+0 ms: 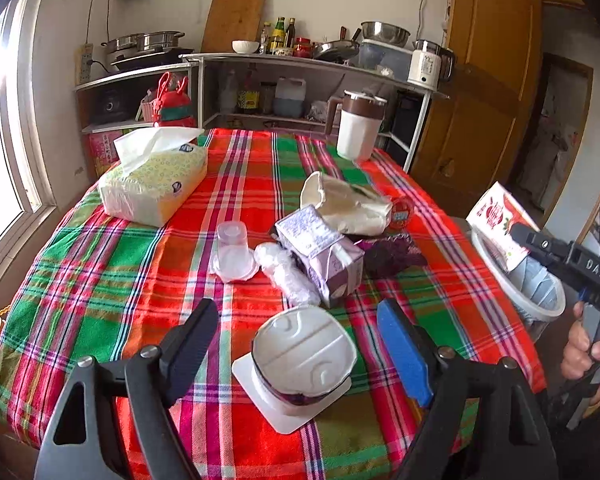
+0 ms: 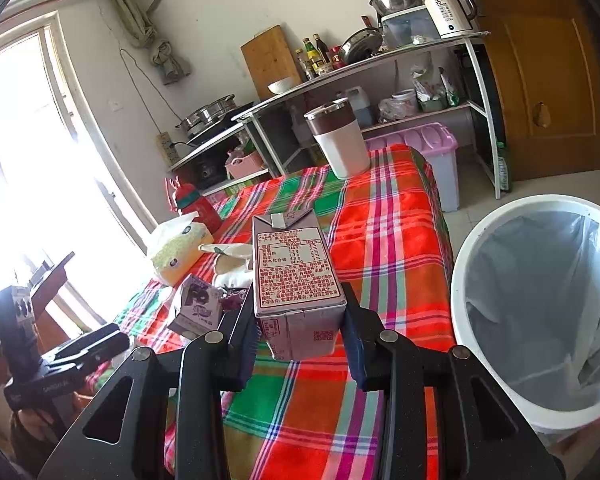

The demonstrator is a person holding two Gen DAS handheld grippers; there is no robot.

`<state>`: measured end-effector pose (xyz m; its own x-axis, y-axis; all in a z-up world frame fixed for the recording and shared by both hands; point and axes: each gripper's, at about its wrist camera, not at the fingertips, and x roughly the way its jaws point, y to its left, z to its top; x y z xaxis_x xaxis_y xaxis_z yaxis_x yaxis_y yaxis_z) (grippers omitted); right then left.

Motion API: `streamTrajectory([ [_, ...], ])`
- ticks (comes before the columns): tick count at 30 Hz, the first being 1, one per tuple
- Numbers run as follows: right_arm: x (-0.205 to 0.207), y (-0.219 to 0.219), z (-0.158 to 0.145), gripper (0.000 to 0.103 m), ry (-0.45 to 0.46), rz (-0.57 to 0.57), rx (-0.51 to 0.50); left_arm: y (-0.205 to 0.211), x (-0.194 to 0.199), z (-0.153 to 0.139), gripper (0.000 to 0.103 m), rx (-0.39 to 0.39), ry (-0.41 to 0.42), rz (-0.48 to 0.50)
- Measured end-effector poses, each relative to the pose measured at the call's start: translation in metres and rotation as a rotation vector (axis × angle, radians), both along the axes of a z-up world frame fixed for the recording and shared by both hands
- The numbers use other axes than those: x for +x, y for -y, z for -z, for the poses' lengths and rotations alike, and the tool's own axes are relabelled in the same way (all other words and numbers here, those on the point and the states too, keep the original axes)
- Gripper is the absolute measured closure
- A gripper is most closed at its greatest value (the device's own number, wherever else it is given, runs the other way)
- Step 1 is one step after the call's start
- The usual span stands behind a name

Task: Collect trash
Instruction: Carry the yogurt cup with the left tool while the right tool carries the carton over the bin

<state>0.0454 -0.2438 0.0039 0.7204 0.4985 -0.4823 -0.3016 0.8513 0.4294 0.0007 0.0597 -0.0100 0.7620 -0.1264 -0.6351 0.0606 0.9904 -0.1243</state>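
Observation:
An upturned white yogurt cup (image 1: 304,360) sits on the plaid tablecloth (image 1: 100,280) between the fingers of my left gripper (image 1: 300,332), which stands open; neither pad touches the cup. Farther back lie a purple carton (image 1: 324,256), an upturned clear plastic cup (image 1: 234,256), crumpled film (image 1: 288,276), a white bag (image 1: 348,204) and a dark purple wrapper (image 1: 392,252). My right gripper (image 2: 300,320) is shut on a milk carton (image 2: 296,280), held upright above the table's right side. The left wrist view shows that carton (image 1: 500,224) over the white lined bin (image 1: 540,300).
A tissue pack (image 1: 156,180) lies at the table's far left and a white and brown jug (image 1: 358,124) stands at the far edge. The bin (image 2: 472,240) stands off the table's right edge. Kitchen shelves line the wall behind. A hand (image 1: 588,348) grips the right tool.

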Motion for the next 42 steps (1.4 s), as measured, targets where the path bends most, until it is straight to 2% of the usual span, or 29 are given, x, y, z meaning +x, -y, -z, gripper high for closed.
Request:
streamTrajectory([
  [3,-0.003,-0.001,-0.001,0.065,0.004,-0.002,-0.003,-0.001,0.007,0.011,0.022,-0.008,-0.026,-0.011],
  [5,-0.003,-0.001,0.000,0.065,0.005,0.001,-0.009,-0.001,0.009,0.015,0.031,-0.024,-0.038,-0.011],
  [6,-0.004,-0.001,0.000,0.065,0.004,0.002,-0.007,0.000,0.010,0.017,0.041,-0.028,-0.046,-0.006],
  [8,-0.005,0.001,0.000,0.065,0.004,0.006,0.000,0.001,0.010,0.020,0.048,-0.024,-0.062,0.001],
  [14,-0.008,0.006,-0.002,0.065,0.009,0.019,0.000,0.007,0.004,0.008,0.048,-0.016,-0.032,-0.001],
  [21,-0.021,0.022,-0.012,0.065,0.043,0.069,0.003,0.034,-0.003,-0.026,0.048,-0.036,0.037,0.100],
  [33,-0.033,0.087,-0.027,0.065,0.063,0.289,-0.044,0.136,0.034,-0.063,0.048,-0.097,0.100,0.377],
  [37,-0.035,0.113,-0.024,0.065,0.045,0.366,-0.049,0.172,0.050,-0.064,0.048,-0.131,0.082,0.464],
  [42,-0.035,0.138,-0.015,0.065,0.010,0.450,-0.097,0.216,0.071,-0.056,0.048,-0.120,0.036,0.527],
])
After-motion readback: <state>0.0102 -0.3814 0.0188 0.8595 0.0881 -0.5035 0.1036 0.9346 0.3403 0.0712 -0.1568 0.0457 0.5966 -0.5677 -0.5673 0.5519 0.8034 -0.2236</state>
